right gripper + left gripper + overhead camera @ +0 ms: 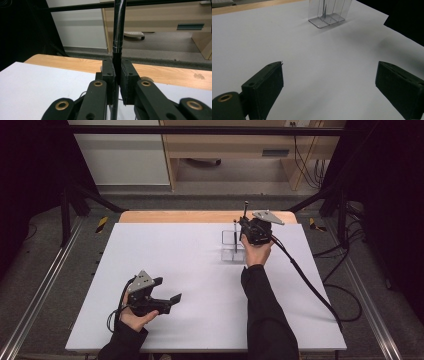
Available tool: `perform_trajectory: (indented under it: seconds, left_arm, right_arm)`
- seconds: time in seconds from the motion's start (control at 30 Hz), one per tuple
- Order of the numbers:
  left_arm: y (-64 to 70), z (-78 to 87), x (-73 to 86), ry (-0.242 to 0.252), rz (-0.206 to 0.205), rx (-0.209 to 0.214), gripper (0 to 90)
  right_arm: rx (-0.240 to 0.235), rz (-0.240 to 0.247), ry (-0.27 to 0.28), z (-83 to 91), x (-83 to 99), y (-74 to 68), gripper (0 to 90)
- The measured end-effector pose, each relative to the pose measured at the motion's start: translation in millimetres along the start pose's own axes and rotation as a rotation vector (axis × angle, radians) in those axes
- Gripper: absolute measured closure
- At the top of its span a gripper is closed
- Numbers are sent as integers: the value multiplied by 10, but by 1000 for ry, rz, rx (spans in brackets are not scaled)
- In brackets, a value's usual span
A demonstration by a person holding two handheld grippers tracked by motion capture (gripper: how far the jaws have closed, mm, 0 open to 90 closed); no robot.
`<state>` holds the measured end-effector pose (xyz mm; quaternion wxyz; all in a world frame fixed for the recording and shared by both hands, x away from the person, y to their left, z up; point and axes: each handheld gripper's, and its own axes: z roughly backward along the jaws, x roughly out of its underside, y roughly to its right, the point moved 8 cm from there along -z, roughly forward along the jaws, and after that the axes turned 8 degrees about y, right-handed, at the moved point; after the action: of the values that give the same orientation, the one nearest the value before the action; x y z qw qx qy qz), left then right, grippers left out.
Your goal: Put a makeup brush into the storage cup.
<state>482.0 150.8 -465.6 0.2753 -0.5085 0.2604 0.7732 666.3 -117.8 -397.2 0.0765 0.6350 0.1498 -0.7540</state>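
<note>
A clear plastic holder (232,251) with several narrow compartments stands at the back right of the white table; in the left gripper view the holder (329,15) is far ahead. One thin dark pen (235,231) stands upright in it, also seen as the pen (324,10) inside the clear walls. My right gripper (246,224) hovers just above and beside the holder, shut on a second black pen (246,209) held upright; the right gripper view shows that pen (117,37) clamped between the jaws (117,75). My left gripper (167,290) rests low at the front left, open and empty (329,72).
A white sheet (190,270) covers the table, with a wooden edge (175,216) at the back. The right gripper's cable (305,280) trails across the right side. A dark sleeve (407,20) reaches in at the right. Dark frame rails flank the table.
</note>
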Motion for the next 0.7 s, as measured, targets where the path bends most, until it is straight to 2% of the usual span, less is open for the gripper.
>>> perform_trajectory:
  seconds: [0.7]
  left_arm:
    - [-2, -2, 3, -3, -3, -1, 72]
  right_arm:
    - [1, -20, -46, -13, 260, 38, 841]
